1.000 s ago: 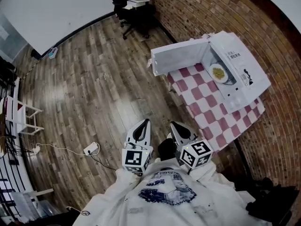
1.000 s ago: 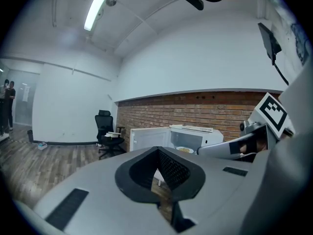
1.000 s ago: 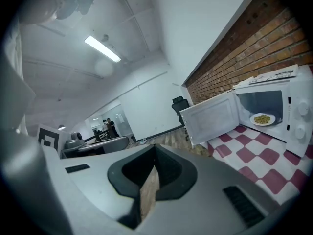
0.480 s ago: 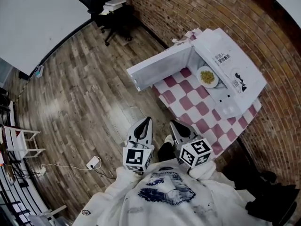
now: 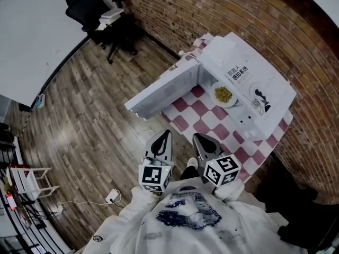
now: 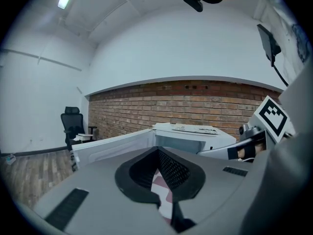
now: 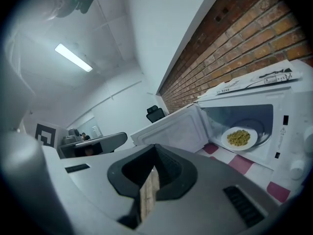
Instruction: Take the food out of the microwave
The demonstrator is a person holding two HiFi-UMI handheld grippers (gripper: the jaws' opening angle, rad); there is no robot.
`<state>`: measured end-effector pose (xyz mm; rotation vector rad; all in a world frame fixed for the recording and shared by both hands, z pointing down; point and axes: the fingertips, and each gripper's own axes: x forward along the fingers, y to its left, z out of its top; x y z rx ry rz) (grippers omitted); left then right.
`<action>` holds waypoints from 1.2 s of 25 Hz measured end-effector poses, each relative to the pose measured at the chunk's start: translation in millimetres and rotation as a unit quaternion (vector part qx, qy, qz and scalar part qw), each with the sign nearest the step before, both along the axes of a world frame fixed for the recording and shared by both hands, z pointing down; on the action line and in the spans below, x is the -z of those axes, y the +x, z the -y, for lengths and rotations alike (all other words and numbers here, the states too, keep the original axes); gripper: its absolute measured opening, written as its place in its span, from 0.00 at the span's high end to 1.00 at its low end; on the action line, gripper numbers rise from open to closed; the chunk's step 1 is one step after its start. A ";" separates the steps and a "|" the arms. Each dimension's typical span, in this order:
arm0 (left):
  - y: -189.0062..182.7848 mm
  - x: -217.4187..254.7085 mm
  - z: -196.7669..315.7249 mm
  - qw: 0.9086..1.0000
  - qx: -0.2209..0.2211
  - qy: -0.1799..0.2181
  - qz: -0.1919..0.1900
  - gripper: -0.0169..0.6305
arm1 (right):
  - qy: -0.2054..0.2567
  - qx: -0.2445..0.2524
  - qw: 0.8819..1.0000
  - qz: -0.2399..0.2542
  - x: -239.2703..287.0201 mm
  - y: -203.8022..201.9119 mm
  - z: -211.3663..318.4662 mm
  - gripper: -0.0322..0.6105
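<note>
- Sitting inside the open microwave (image 5: 249, 81), the plate of yellow food (image 5: 223, 94) rests on the glass turntable (image 7: 261, 130); nothing touches it.
- The microwave door (image 5: 161, 91) is swung fully out to the left in the head view, leaving the cavity open towards the person.
- The microwave stands on a pink-and-white checked tablecloth (image 5: 204, 121) that covers a table set against the brick wall (image 5: 175, 9).
- The left gripper (image 5: 165, 136) has its jaws pressed together with nothing between them. It is held in front of the person's chest, well apart from the microwave.
- The right gripper (image 5: 197, 138) also has its jaws closed together and empty. It sits just beside the left one, not touching it.
- From the right gripper view, the closed tips (image 7: 155, 146) point towards the open cavity, with the plate of yellow food (image 7: 239, 138) up and to the right of them.
- From the left gripper view, the closed tips (image 6: 157, 150) point at the microwave door (image 6: 115, 148).
- A black office chair (image 5: 92, 9) stands on the wood floor (image 5: 90, 120) near the white wall, far from the table.
</note>
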<state>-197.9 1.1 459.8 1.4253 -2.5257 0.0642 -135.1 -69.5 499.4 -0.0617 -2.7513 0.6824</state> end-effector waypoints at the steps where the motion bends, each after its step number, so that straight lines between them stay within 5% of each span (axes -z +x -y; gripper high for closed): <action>1: -0.4 0.3 8.5 1.000 -0.008 0.000 0.000 0.96 | -0.001 -0.008 1.000 0.000 -0.3 -1.0 8.1 0.93; 17: 12.9 -6.3 116.5 0.989 -0.145 -0.008 -0.006 0.96 | -0.011 -0.146 0.989 0.005 -5.7 27.3 100.5 0.93; 30: 0.3 -8.2 192.7 0.958 -0.287 -0.004 -0.015 0.96 | -0.009 -0.278 0.961 0.001 -3.3 24.4 149.5 0.93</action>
